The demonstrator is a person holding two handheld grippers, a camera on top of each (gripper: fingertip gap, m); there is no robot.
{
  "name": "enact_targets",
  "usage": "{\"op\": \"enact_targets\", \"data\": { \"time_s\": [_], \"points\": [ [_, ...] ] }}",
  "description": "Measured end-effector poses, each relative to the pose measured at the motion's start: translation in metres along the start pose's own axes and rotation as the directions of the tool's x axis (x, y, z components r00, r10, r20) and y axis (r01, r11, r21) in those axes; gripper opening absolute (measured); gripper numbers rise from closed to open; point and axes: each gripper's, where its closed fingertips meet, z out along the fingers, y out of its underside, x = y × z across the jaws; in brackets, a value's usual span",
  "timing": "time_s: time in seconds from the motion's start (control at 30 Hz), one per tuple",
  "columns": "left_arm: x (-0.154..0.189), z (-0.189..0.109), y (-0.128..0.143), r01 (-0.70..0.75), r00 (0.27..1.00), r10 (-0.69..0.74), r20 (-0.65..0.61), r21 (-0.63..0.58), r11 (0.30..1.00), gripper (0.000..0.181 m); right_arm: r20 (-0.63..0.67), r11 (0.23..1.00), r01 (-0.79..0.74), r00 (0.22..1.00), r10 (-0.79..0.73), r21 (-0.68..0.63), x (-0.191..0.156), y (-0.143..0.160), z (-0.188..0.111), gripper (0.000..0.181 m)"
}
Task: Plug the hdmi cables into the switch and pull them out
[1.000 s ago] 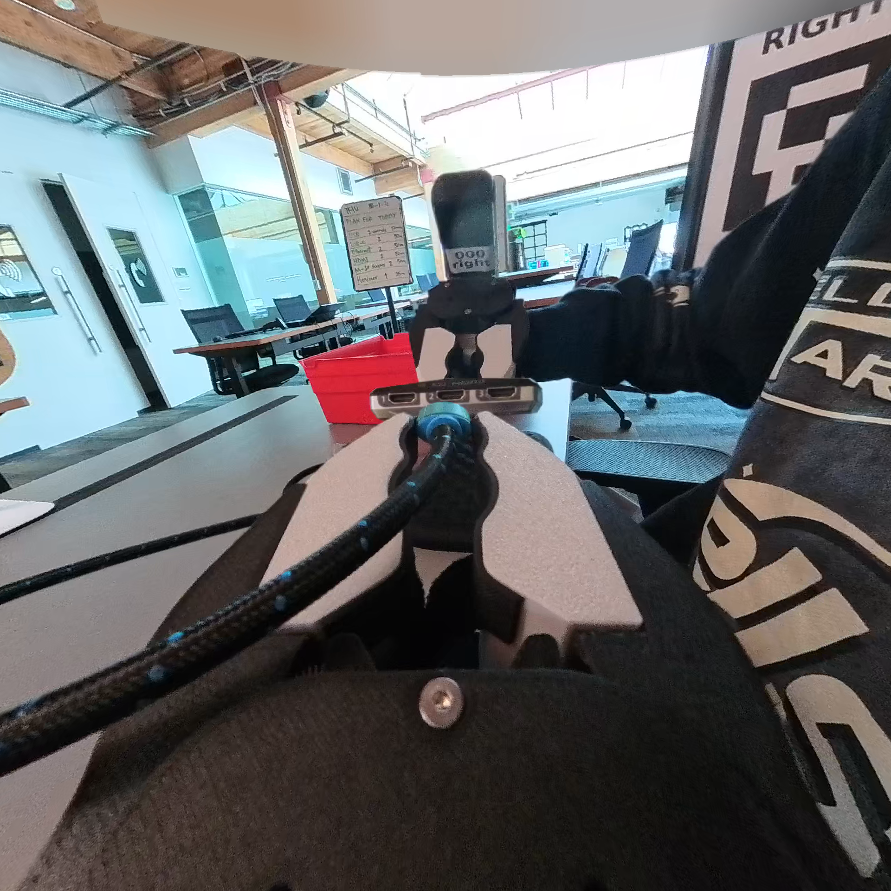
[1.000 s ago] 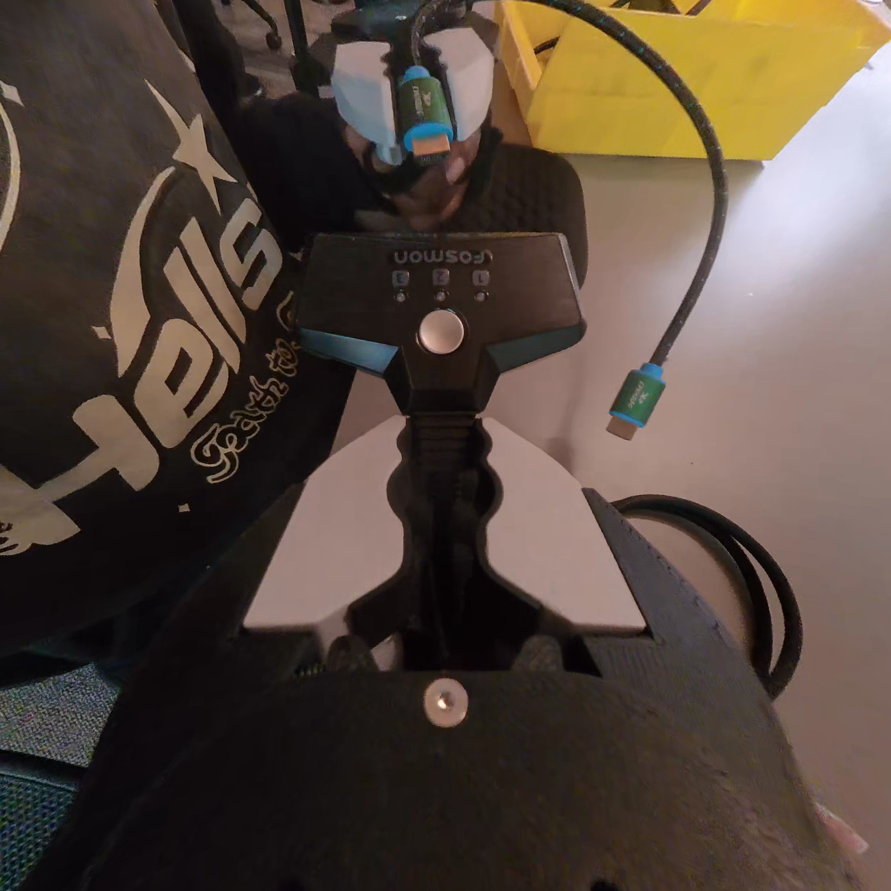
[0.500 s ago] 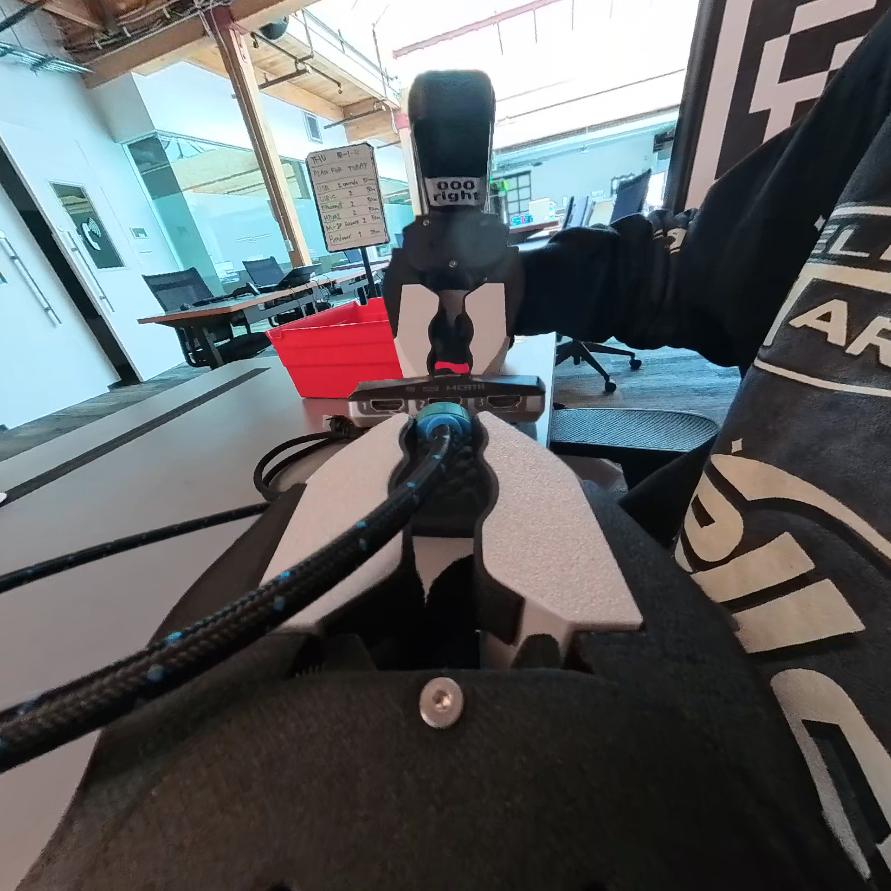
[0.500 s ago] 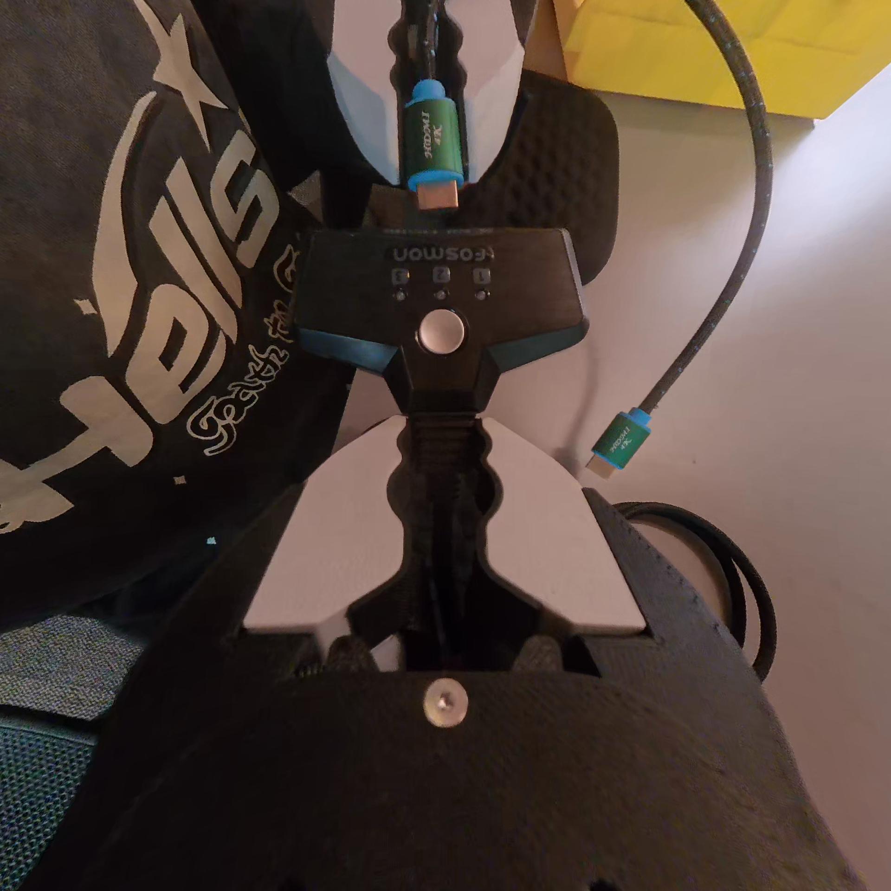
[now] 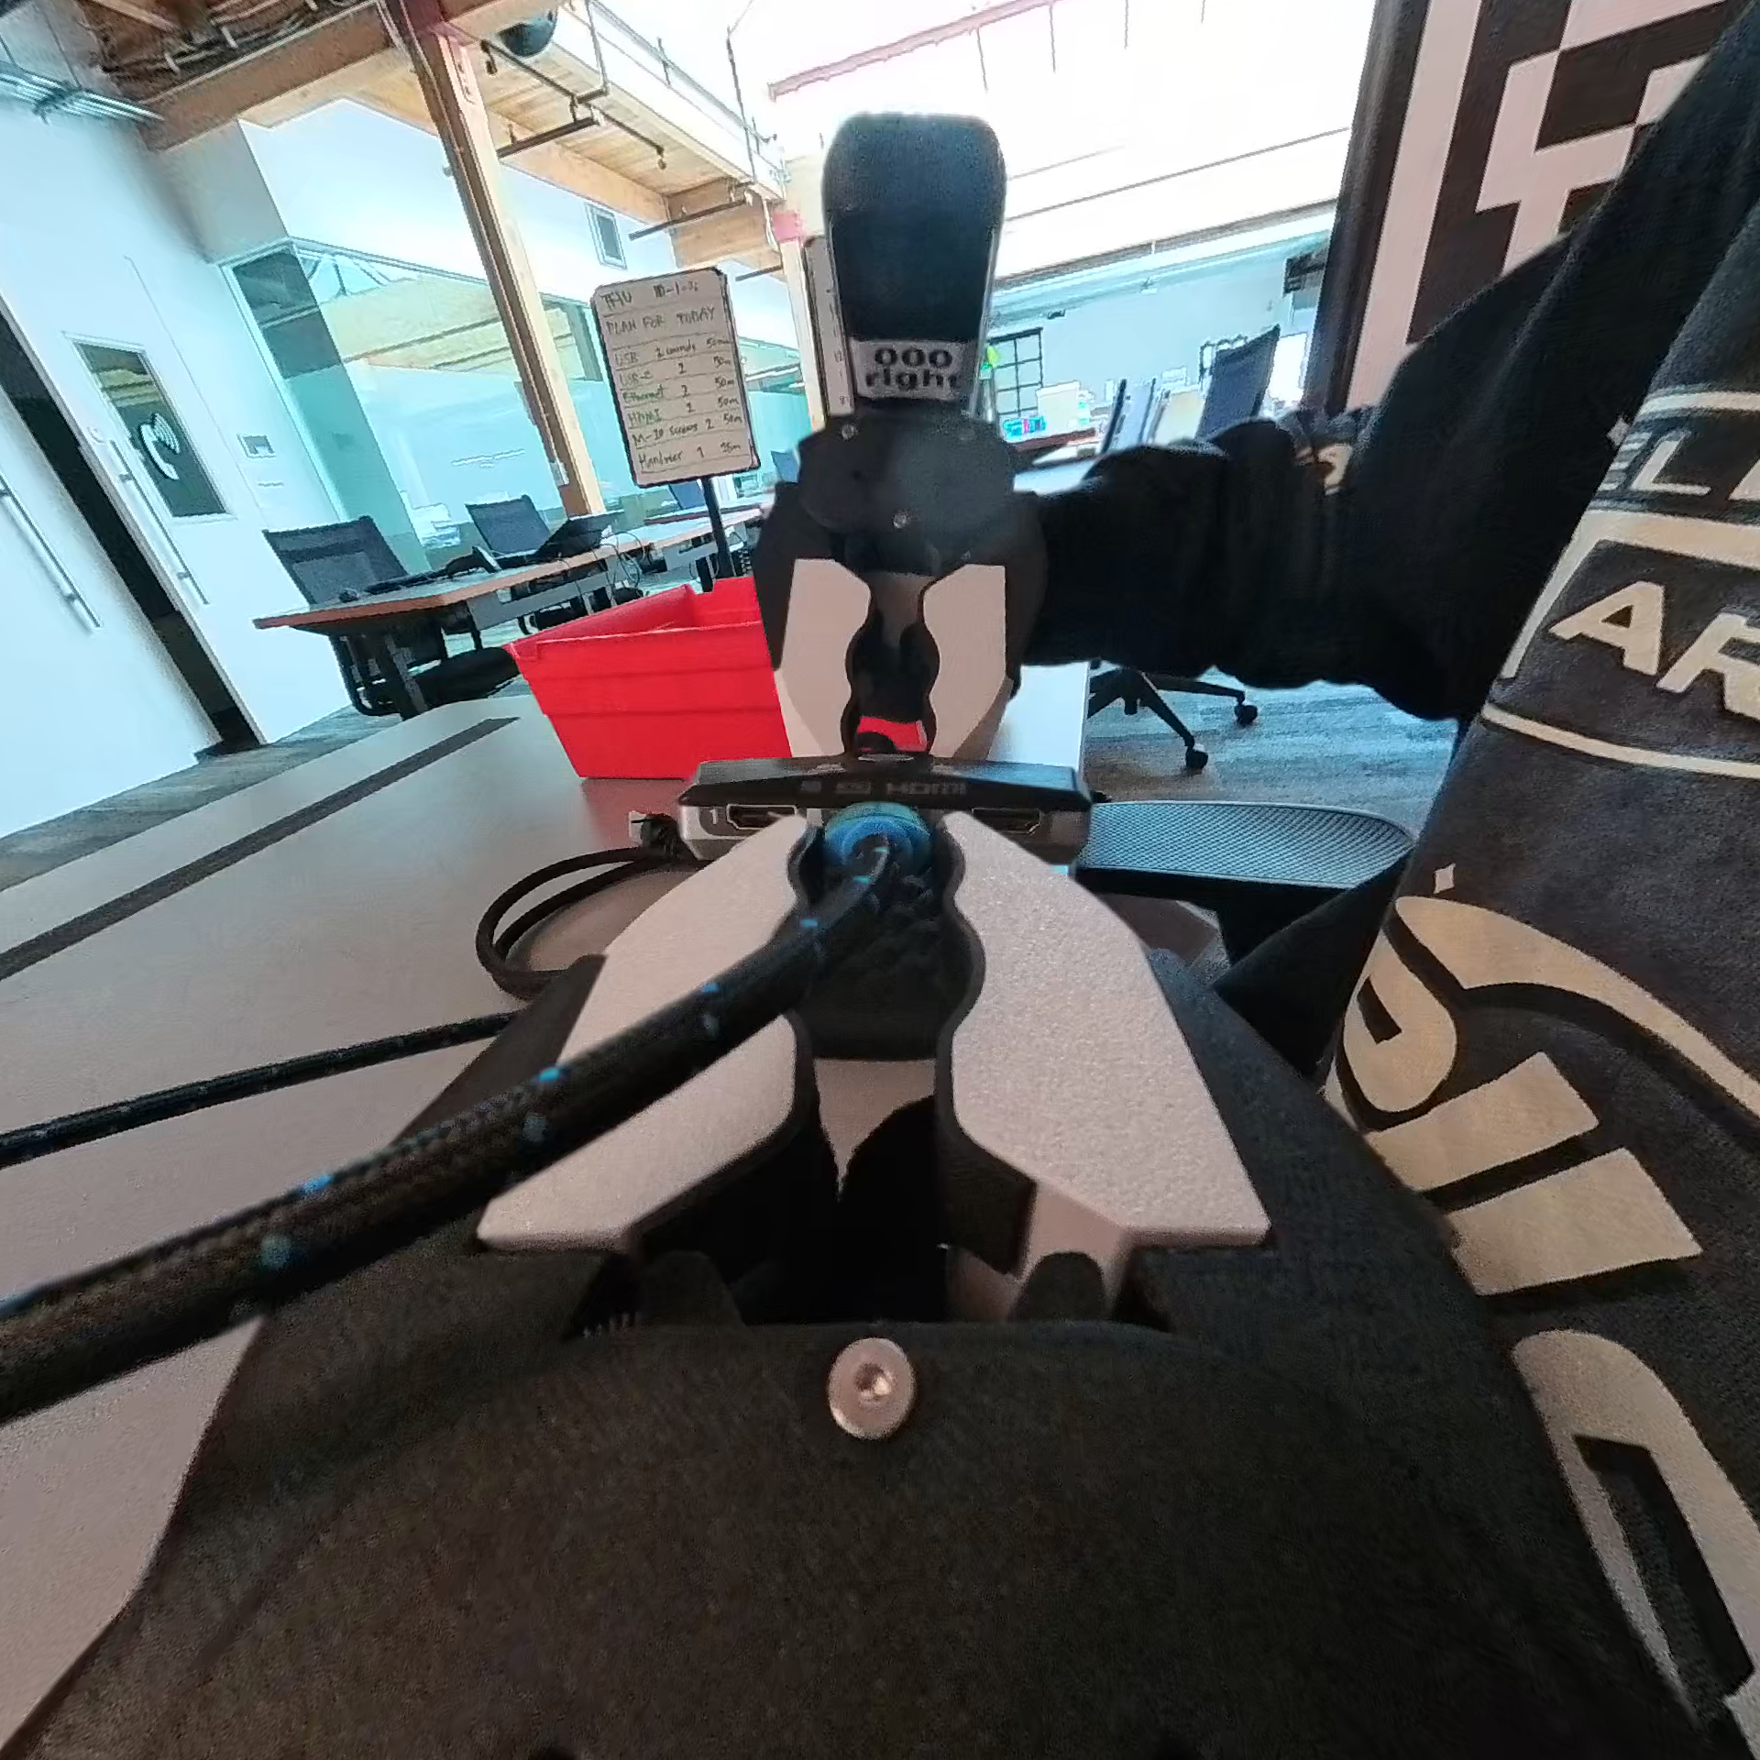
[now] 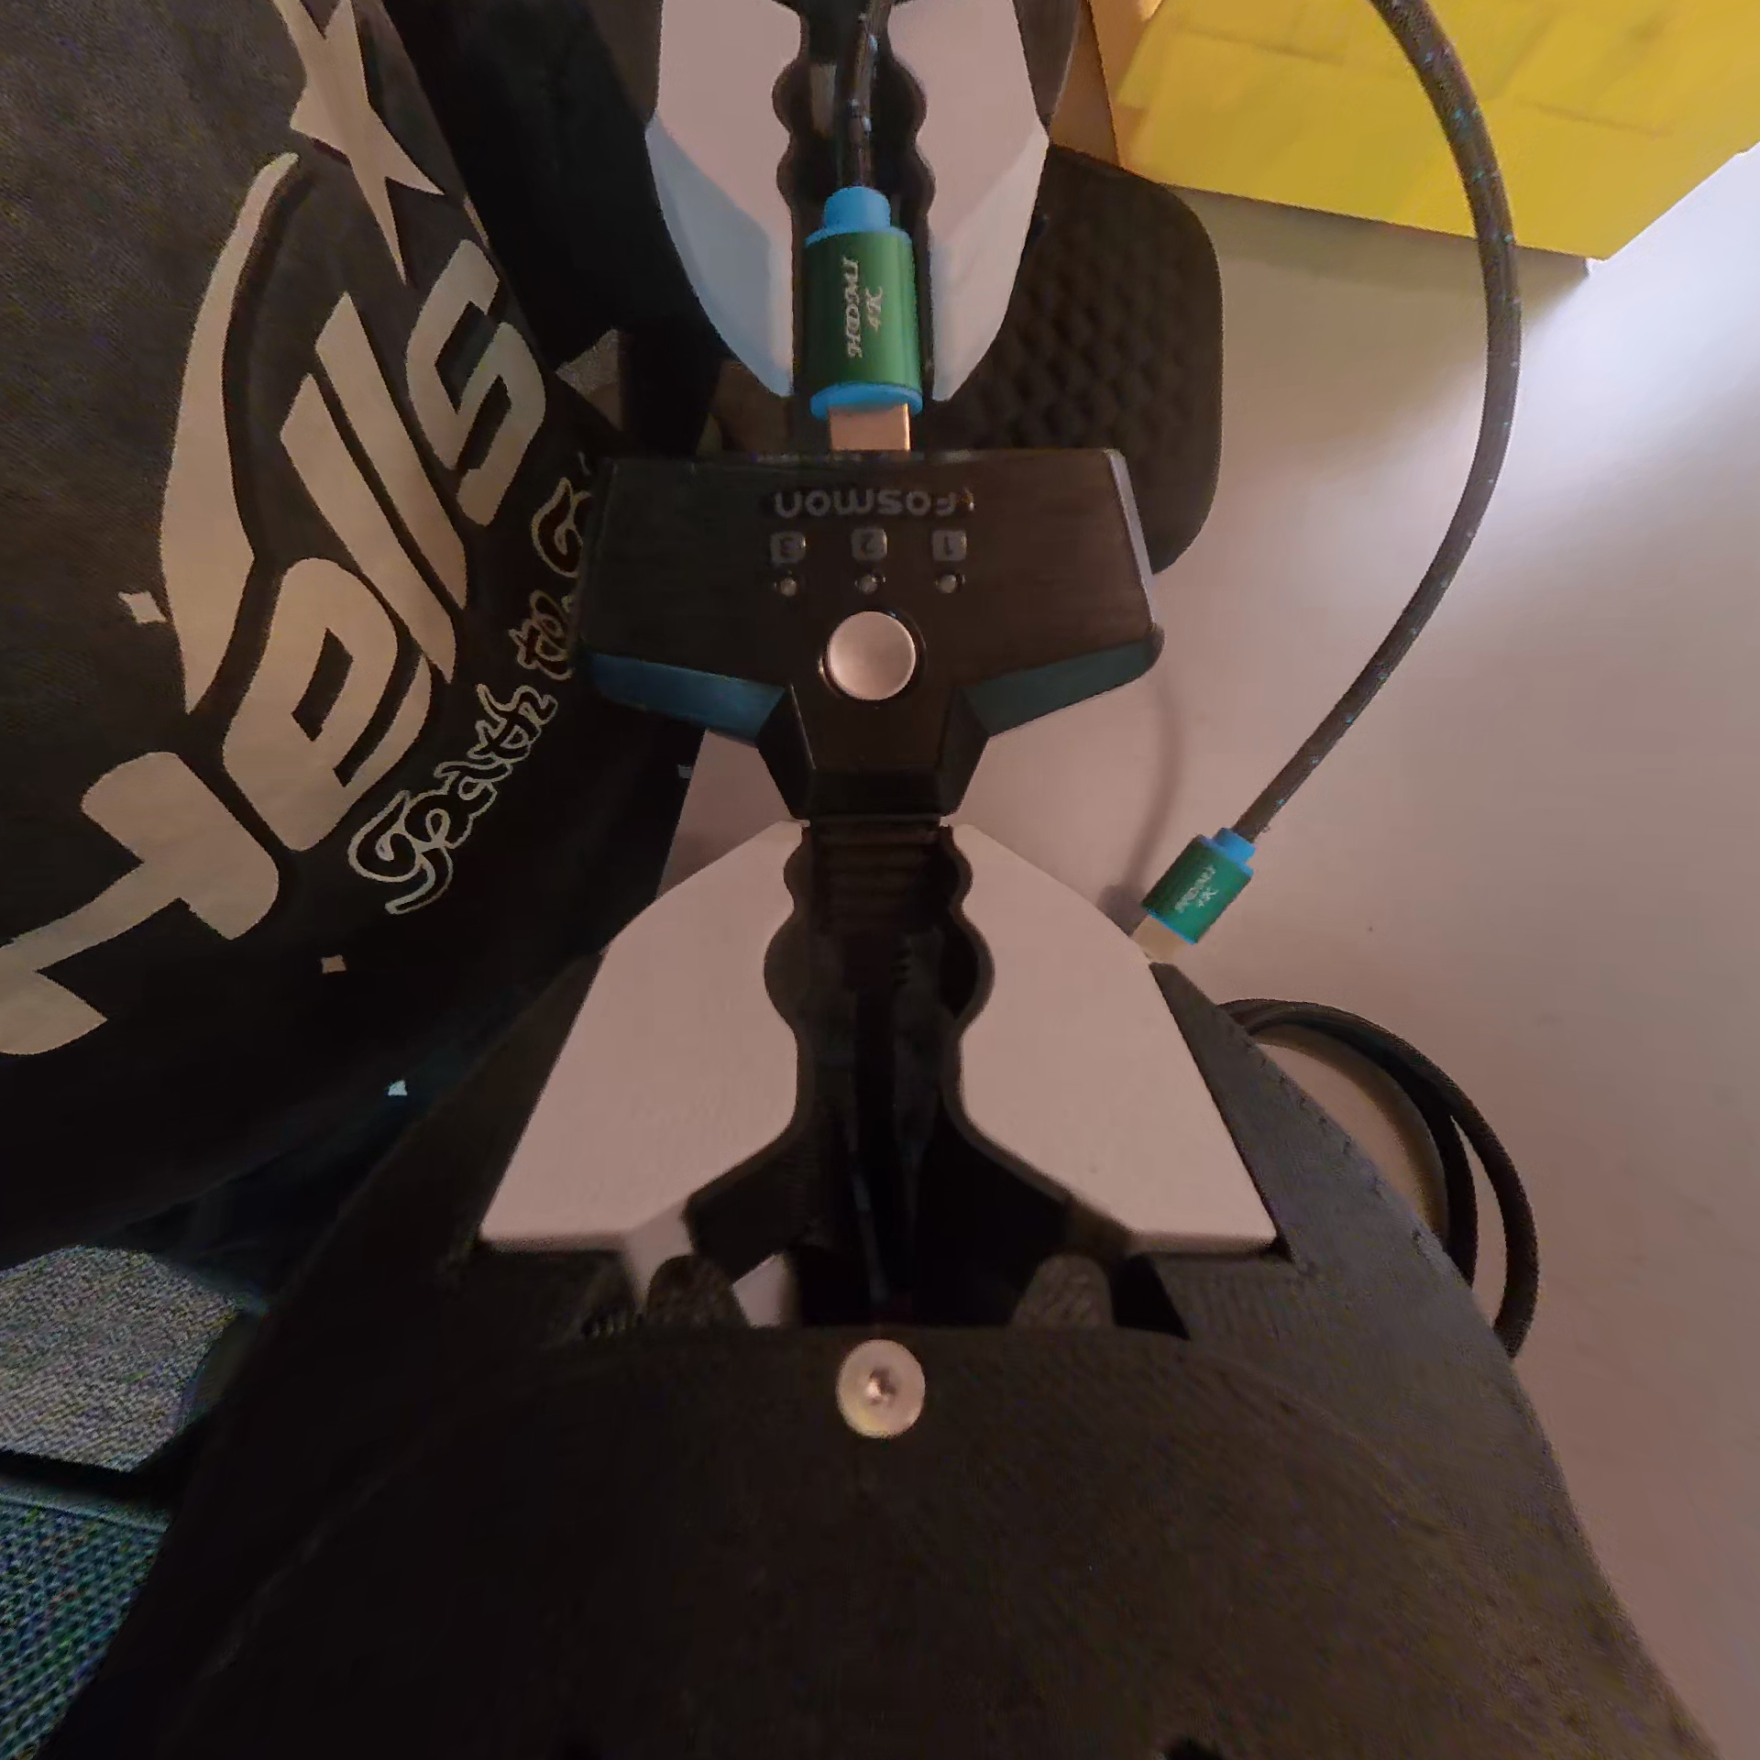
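My right gripper (image 6: 871,833) is shut on the ribbed tail of the black HDMI switch (image 6: 871,571) and holds it above the table. My left gripper (image 5: 871,838) is shut on a green HDMI plug with blue collars (image 6: 862,314). The plug's metal tip (image 6: 869,430) meets the switch's middle port, with a short piece of metal still showing. In the left wrist view the switch (image 5: 886,792) faces me with its outer ports open, and the right gripper (image 5: 890,748) is behind it. The braided cable (image 5: 476,1133) trails left. Its other green plug (image 6: 1195,895) hangs by the table.
A red bin (image 5: 657,667) stands behind the switch on the grey table (image 5: 238,952). A yellow bin (image 6: 1524,95) sits at the far side. A coiled black cable (image 6: 1467,1143) lies on the table. A person's dark printed shirt (image 6: 238,571) is close beside both grippers.
The left gripper and the switch have closed the gap between them. The plug's tip, clear of the switch a second ago, now reaches the middle port. The loose plug end swung nearer.
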Motion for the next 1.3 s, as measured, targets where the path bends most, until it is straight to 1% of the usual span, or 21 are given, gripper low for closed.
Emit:
{"op": "enact_targets", "data": {
  "time_s": [0.37, 0.5, 0.6, 0.7, 0.8, 0.87, 0.93, 0.97, 1.0, 1.07, 1.17, 1.23, 1.3],
  "points": [
    [-0.001, 0.0, -0.002, 0.03, 1.0, -0.03, -0.005, 0.017, 0.999, 0.021, -0.007, 0.995, -0.032, 0.999, 0.033, 0.096, 0.0, -0.011, -0.003, 0.024],
    [0.005, 0.002, 0.007, 0.045, 0.998, -0.048, -0.044, -0.061, 0.997, 0.021, 0.001, 0.999, -0.01, 1.0, 0.01, 0.05, -0.005, -0.006, 0.001, 0.024],
    [0.003, 0.001, 0.005, 0.055, 0.998, -0.056, -0.03, -0.038, 0.998, 0.021, -0.022, 0.997, -0.009, 1.0, 0.011, 0.079, -0.002, -0.012, -0.003, 0.024],
    [0.002, 0.001, 0.005, 0.057, 0.998, -0.058, -0.029, -0.038, 0.998, 0.021, -0.025, 0.998, -0.001, 1.0, 0.002, 0.056, -0.002, -0.01, -0.002, 0.024],
    [-0.002, 0.001, 0.005, 0.069, 0.998, -0.07, -0.009, -0.032, 0.997, 0.021, -0.035, 0.996, -0.034, 0.999, 0.037, 0.085, -0.001, -0.01, 0.0, 0.025],
    [-0.009, 0.001, 0.005, 0.097, 0.995, -0.096, 0.03, -0.032, 0.995, 0.023, -0.063, 0.99, -0.076, 0.994, 0.084, 0.12, 0.002, -0.011, 0.005, 0.025],
    [-0.015, -0.001, 0.007, 0.146, 0.989, -0.144, 0.043, -0.055, 0.988, 0.026, -0.107, 0.979, -0.123, 0.984, 0.141, 0.16, 0.006, -0.007, 0.01, 0.024],
    [-0.018, -0.003, 0.009, 0.16, 0.986, -0.156, 0.057, -0.078, 0.984, 0.034, -0.137, 0.972, -0.15, 0.975, 0.176, 0.179, 0.01, -0.004, 0.012, 0.024],
    [-0.022, -0.006, 0.011, 0.162, 0.985, -0.155, 0.077, -0.103, 0.981, 0.037, -0.175, 0.965, -0.18, 0.961, 0.214, 0.193, 0.016, 0.001, 0.012, 0.024],
    [-0.026, -0.017, 0.011, 0.137, 0.987, -0.123, 0.102, -0.138, 0.981, 0.038, -0.291, 0.954, -0.237, 0.914, 0.283, 0.182, 0.032, 0.017, 0.008, 0.025],
    [-0.035, -0.042, 0.004, 0.074, 0.987, -0.044, 0.157, -0.19, 0.979, 0.038, -0.423, 0.953, -0.292, 0.856, 0.298, 0.081, 0.048, 0.042, 0.003, 0.024],
    [-0.042, -0.062, -0.01, 0.03, 0.977, 0.013, 0.211, -0.201, 0.979, 0.038, -0.473, 0.949, -0.314, 0.83, 0.296, 0.043, 0.053, 0.051, 0.003, 0.025],
    [-0.058, -0.088, -0.026, 0.0, 0.945, 0.072, 0.319, -0.22, 0.976, 0.038, -0.521, 0.954, -0.292, 0.806, 0.281, 0.064, 0.057, 0.05, 0.001, 0.025]
  ]
}}
